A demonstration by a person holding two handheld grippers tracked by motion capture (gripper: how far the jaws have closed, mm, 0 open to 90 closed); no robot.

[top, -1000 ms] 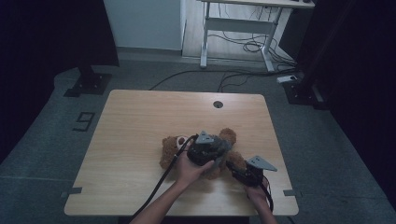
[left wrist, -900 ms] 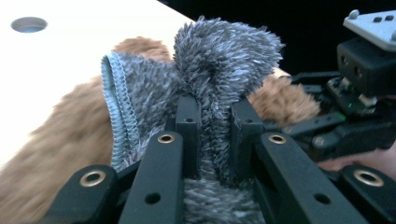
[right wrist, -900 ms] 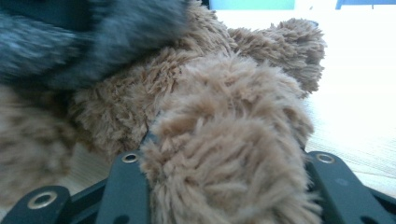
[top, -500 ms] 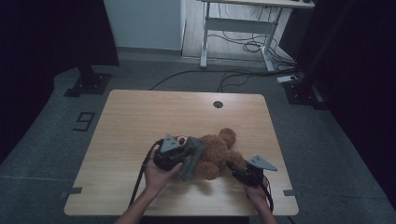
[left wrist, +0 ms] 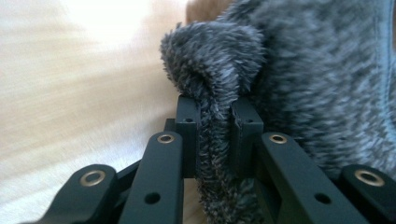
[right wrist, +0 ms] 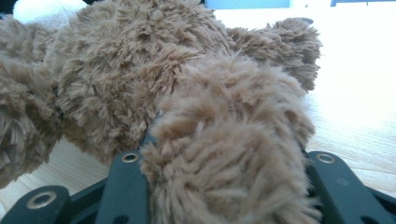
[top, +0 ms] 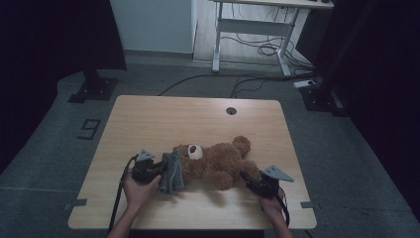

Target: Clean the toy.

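A brown teddy bear (top: 218, 161) lies on its back across the wooden table (top: 198, 116), head to the left, white muzzle up. A grey fuzzy cloth (top: 172, 172) sits bunched by its head. My left gripper (top: 159, 171) is shut on a fold of this grey cloth (left wrist: 215, 140); the two black jaws pinch it tight. My right gripper (top: 247, 179) is shut on the bear's near leg (right wrist: 229, 158), whose brown fur bulges between the jaws. The bear's body (right wrist: 116, 70) stretches away behind the leg.
A round cable hole (top: 231, 110) lies near the table's far edge. Beyond the table stand a desk frame with cables (top: 257, 34) and black stand bases (top: 94, 89) on the grey floor. A person's hands reach in from the table's near edge.
My left gripper has moved left and down from over the bear's belly to beside its head, drawing the grey cloth off the bear. My right gripper has stayed on the leg.
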